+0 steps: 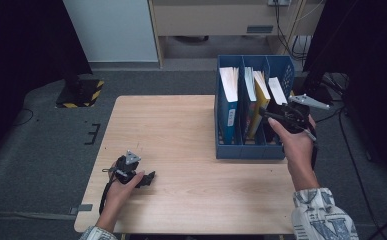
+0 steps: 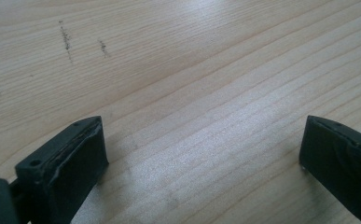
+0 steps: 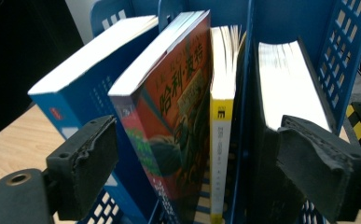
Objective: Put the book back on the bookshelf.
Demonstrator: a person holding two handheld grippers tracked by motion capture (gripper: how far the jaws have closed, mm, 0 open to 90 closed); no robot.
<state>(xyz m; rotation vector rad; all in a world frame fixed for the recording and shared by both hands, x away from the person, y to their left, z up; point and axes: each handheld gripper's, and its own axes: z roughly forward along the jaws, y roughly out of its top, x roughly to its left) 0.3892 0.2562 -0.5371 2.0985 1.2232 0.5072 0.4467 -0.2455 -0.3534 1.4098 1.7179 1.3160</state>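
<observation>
A blue file rack [image 1: 251,150] stands on the right side of the wooden table [image 1: 181,130]. Its left slot holds a blue book [image 1: 228,100] [image 3: 85,88]. The middle slot holds a colourful book [image 3: 178,102] and a yellow-spined book [image 1: 262,95] [image 3: 222,93]. A black-covered book [image 1: 277,90] [image 3: 285,79] fills the right slot. My right gripper [image 1: 276,117] [image 3: 201,144] hovers at the rack's front right, open, its jaws spread wide before the book tops without pressing any. My left gripper [image 1: 148,178] [image 2: 201,149] rests low over bare wood at the front left, open and empty.
The rack's perforated wall [image 3: 350,46] rises to the right of the black book. On the floor beyond the table's left corner sits a black-and-yellow striped base [image 1: 81,92]. Cables [image 1: 341,85] lie right of the rack. A cabinet [image 1: 216,20] stands behind.
</observation>
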